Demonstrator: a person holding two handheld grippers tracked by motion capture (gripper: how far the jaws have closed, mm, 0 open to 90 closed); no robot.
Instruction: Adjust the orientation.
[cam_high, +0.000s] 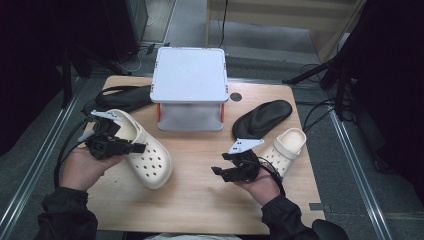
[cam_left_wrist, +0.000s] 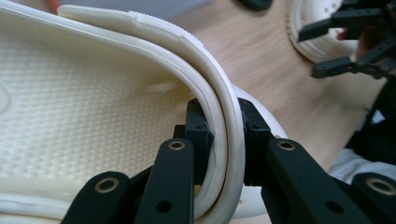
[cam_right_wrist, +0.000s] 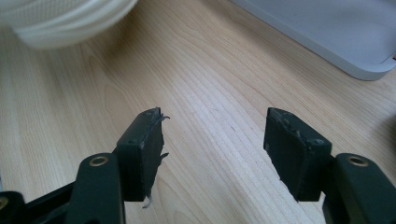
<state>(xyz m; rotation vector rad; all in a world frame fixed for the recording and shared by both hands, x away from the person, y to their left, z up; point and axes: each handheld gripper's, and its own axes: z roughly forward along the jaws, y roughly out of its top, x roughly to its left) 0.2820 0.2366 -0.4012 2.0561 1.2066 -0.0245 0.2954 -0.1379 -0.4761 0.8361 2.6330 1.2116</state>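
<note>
The left gripper (cam_high: 131, 148) clamps the rim of the cream clog (cam_high: 150, 161), which lies at the counter's (cam_high: 200, 200) nine o'clock side, its long axis running from ten o'clock to four o'clock, toe toward four. The right gripper (cam_right_wrist: 212, 154) hangs open above bare wood.

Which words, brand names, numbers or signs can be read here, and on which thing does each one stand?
None can be read. The cream clog, the black sandal and the white box show no legible print. The clog's insole in the left gripper view carries only a dotted texture.
</note>
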